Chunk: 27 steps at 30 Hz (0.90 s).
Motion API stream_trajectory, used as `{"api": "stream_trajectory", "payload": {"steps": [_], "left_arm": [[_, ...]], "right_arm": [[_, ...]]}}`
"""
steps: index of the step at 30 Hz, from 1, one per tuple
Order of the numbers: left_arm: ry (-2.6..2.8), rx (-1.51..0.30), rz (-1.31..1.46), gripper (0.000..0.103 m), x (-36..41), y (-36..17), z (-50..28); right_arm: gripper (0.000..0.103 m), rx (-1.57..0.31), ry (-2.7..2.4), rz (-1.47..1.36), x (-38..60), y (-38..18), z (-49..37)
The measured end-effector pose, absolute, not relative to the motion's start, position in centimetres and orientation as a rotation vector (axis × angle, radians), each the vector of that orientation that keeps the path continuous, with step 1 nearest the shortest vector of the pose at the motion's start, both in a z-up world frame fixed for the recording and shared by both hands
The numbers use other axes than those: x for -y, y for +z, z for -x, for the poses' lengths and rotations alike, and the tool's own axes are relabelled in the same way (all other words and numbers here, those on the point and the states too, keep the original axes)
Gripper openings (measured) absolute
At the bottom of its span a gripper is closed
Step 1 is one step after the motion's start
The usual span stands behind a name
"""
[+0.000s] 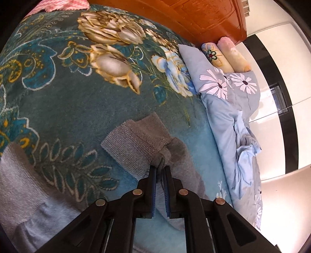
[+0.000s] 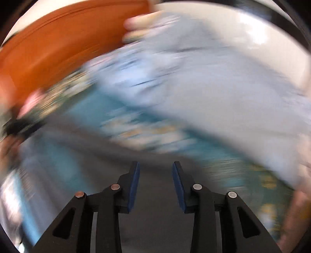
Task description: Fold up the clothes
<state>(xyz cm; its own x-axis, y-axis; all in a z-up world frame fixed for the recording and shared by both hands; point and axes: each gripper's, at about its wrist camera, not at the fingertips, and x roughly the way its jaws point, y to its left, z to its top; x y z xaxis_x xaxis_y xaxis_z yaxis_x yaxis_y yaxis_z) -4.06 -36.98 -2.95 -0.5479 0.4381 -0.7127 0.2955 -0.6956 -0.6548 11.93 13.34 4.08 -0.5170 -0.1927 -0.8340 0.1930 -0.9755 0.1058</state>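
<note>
Where the left gripper [image 1: 160,169] meets the cloth, a bunched fold of the grey garment [image 1: 136,142] is pinched between its blue pads [image 1: 154,186], with the jaws drawn almost together. The fold is taken just behind the ribbed cuff [image 1: 124,148], which is spread flat on the teal floral blanket [image 1: 68,87]. A further expanse of the same grey fabric is seen at the lower left of the left wrist view, lying on the blanket. A pale blue quilt [image 1: 229,116] with daisy print is heaped along the blanket's right edge, and two rolled pillows [image 1: 225,56] are set against the orange wooden headboard [image 1: 204,17]. A pink knitted item [image 1: 64,4] is visible at the top edge.

The right gripper [image 2: 156,167] is held with its jaws moderately apart, and nothing is seen between its pads [image 2: 134,186]. The right wrist view is heavily blurred; only smeared patches of teal, pale blue and orange can be made out behind it.
</note>
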Motion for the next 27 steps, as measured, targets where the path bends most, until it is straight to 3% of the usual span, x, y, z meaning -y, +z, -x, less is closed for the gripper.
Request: {"api": "stream_trajectory", "payload": {"steps": [5,11,12,15,21,23,27], "left_arm": [[2.393,1.23,1.449,0.011,37.1,-3.4,3.5],[2.365,1.245,1.458,0.011,37.5,-3.7,3.8],[2.361,1.246,1.461,0.011,37.5,-3.8,3.8],[2.347,1.259,1.466,0.011,37.7,-3.9,4.1],[2.37,1.211,1.412,0.008,36.4,-0.7,6.2],[2.393,1.158,1.283,0.007,35.4,2.7,6.9],[2.44,1.1,1.085,0.007,35.5,5.8,5.8]], "right_arm": [[0.036,-0.015,-2.255,-1.496,-7.2,-0.1,-10.5],[0.036,0.016,-2.197,-1.616,-6.5,-3.1,-8.4],[0.034,0.021,-2.199,-1.622,-6.5,-3.2,-8.3],[0.006,0.0,-2.202,-1.632,-6.2,-3.4,-8.4],[0.005,-0.015,-2.368,-1.487,-7.6,0.9,-8.8],[0.005,0.056,-2.495,-1.351,-9.5,4.5,-8.8],[0.005,-0.003,-2.492,-1.2,-9.2,7.5,-11.8]]}}
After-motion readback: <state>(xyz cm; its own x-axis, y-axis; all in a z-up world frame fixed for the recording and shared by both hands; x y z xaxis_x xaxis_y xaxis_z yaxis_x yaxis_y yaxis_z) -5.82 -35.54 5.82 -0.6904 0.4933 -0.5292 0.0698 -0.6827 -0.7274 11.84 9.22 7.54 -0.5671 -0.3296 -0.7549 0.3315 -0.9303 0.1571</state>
